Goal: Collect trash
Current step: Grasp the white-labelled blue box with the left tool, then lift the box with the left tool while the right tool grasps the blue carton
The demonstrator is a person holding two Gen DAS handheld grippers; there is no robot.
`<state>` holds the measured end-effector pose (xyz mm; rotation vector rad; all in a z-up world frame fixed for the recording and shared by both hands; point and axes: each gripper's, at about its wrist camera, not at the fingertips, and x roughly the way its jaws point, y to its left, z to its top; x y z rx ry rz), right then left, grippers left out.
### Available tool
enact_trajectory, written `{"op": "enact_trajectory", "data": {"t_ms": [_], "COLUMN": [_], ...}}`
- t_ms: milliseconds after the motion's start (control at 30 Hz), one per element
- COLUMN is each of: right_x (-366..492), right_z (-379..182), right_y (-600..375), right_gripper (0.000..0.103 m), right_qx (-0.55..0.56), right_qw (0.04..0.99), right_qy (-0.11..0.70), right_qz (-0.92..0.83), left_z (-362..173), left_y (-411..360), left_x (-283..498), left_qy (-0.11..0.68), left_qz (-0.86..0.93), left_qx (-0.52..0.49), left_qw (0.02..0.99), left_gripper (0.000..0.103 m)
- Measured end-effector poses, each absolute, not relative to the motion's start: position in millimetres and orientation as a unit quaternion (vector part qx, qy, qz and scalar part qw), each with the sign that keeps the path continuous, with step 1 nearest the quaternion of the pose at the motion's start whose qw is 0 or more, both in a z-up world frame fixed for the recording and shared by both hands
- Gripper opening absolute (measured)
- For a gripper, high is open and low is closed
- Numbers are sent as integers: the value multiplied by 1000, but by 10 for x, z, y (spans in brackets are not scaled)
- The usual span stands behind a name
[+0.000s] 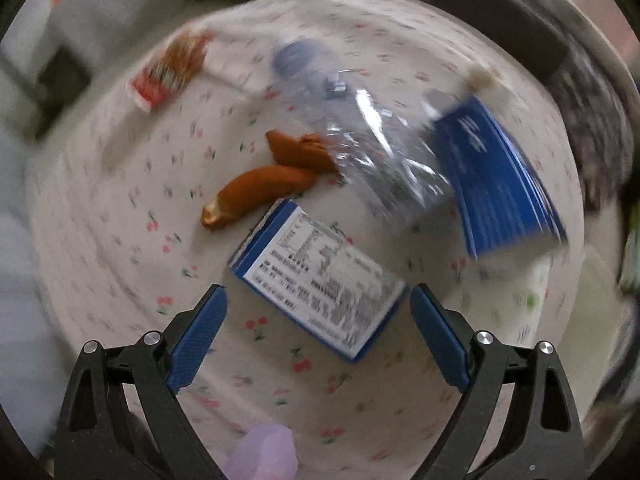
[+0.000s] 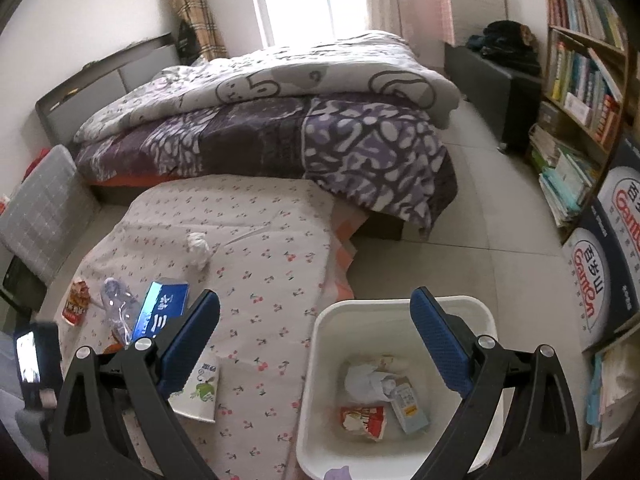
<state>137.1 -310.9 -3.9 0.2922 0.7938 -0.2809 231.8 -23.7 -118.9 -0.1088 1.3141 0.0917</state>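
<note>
In the left wrist view my left gripper [image 1: 318,300] is open and empty, just above a blue and white carton [image 1: 320,284] lying on the cherry-print cloth [image 1: 120,240]. Beyond it lie orange peel pieces [image 1: 256,192], a crushed clear bottle [image 1: 360,136], a blue box [image 1: 496,176], a red snack wrapper [image 1: 168,72] and a small paper wad [image 1: 482,78]. In the right wrist view my right gripper [image 2: 316,304] is open and empty above the white bin [image 2: 320,340], which holds wrappers and cartons. The cloth [image 2: 272,240], paper wad [image 2: 199,246] and blue box [image 2: 162,308] show there too.
A bed with purple quilts [image 2: 280,120] stands behind the cloth. A bookshelf [image 2: 580,80] and water cartons [image 2: 612,260] line the right. A grey cushion [image 2: 44,216] is at the left. A white printed pack [image 2: 202,388] lies near the cloth's front edge.
</note>
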Motion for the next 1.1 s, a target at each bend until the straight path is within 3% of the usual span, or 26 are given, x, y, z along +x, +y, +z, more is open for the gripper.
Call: {"op": "enact_trajectory", "data": {"t_ms": [200, 433, 533, 633, 733, 1100], "right_x": [1409, 1462, 1505, 1546, 1595, 1945], "right_z": [-114, -164, -186, -202, -226, -380], "right_y": [-3049, -3013, -2922, -2804, -2690, -2284], "right_gripper": [93, 93, 93, 93, 93, 93], "right_qx": [116, 120, 124, 121, 120, 127], "right_qw": [899, 894, 893, 893, 892, 887], "right_qy": [398, 411, 417, 420, 424, 438], "right_qz": [-139, -130, -117, -107, -97, -80], "left_z": [-1406, -1489, -1550, -1483, -1441, -1134], "left_y": [-120, -281, -227, -53, 183, 706], "left_x": [2497, 2485, 2406, 2357, 2319, 2060], "left_qy": [612, 618, 625, 615, 614, 570], "left_qz": [100, 94, 69, 50, 29, 13], "left_qx": [-151, -79, -65, -73, -96, -74], "left_qw": [770, 776, 775, 783, 783, 818], "left_gripper": [89, 89, 82, 64, 55, 55]}}
